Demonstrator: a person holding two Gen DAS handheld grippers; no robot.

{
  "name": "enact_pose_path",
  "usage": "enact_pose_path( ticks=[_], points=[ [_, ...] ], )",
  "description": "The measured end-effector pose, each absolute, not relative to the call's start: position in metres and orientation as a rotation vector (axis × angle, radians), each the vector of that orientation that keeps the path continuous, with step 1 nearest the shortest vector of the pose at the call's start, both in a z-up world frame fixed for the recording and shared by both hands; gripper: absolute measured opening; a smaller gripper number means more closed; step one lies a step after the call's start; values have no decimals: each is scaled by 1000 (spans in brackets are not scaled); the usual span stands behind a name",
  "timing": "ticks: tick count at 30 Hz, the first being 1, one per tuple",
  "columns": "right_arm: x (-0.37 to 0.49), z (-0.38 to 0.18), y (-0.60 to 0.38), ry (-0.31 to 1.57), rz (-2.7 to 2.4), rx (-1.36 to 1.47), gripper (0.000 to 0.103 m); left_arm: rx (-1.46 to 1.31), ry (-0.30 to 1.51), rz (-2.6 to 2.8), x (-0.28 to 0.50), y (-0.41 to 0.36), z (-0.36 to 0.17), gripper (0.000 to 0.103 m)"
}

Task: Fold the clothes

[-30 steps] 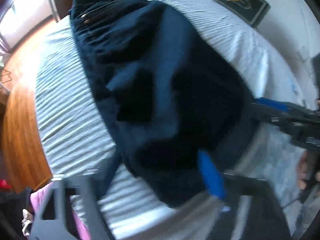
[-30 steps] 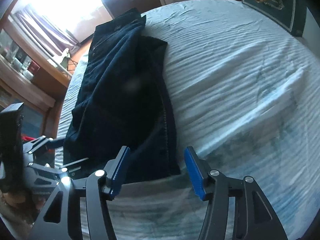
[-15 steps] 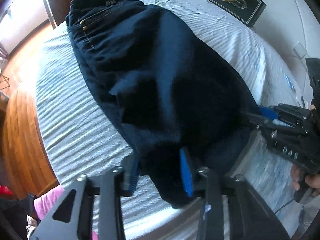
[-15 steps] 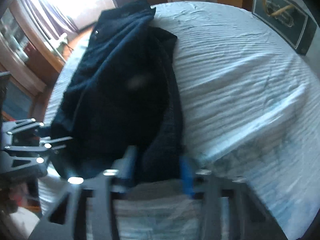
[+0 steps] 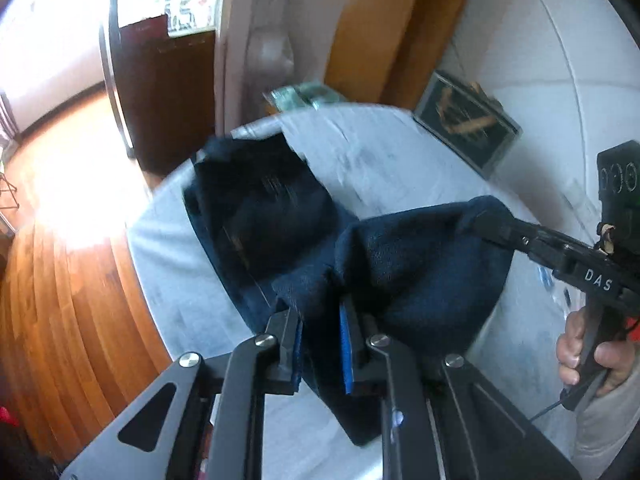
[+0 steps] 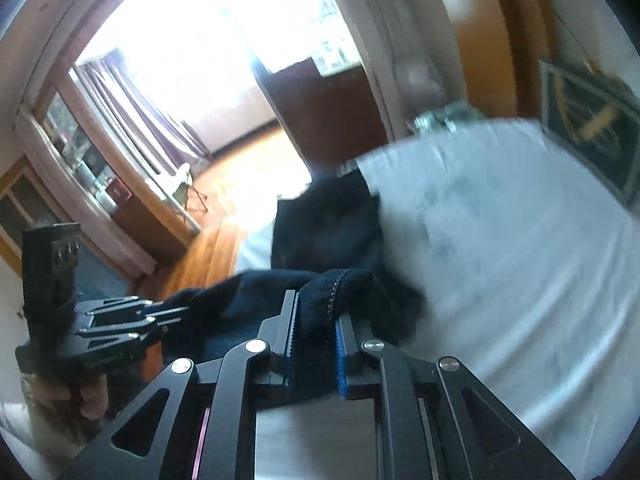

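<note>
The dark blue jeans (image 5: 400, 264) are pinched in the pressed-together jaws of the left gripper (image 5: 322, 344) at the bottom middle of the frame, and by the right gripper (image 6: 314, 344) too. One end is held up over the white bed (image 5: 400, 168), while the rest lies in the middle. The fold looks half made; the held end is not laid down.

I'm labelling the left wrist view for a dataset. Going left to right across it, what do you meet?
Wooden floor → left gripper shut on the dark jeans → right gripper pinching the jeans' other corner → the hand holding it.
</note>
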State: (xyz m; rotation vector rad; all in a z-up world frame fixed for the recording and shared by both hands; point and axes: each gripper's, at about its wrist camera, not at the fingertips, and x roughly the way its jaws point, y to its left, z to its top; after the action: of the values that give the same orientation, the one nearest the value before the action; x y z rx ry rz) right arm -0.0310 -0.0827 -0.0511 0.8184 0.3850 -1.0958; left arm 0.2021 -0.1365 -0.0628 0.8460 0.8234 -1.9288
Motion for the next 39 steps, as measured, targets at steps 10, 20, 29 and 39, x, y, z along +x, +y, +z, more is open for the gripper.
enact_pose_path(
  ticks=[10, 20, 29, 39],
  points=[
    [0, -74, -327, 386, -1112, 908, 14, 949, 1026, -1851, 207, -368, -125, 14],
    [4, -178, -428, 479, -1165, 1114, 19, 848, 1076, -1882, 229, -435, -116, 102],
    [-11, -100, -370, 429, -1195, 953, 48, 911, 918, -1830, 210, -375, -105, 103],
    [-30, -132, -244, 508, -1256, 1055, 49, 1050, 885, -1791, 177, -321, -164, 97]
  ],
)
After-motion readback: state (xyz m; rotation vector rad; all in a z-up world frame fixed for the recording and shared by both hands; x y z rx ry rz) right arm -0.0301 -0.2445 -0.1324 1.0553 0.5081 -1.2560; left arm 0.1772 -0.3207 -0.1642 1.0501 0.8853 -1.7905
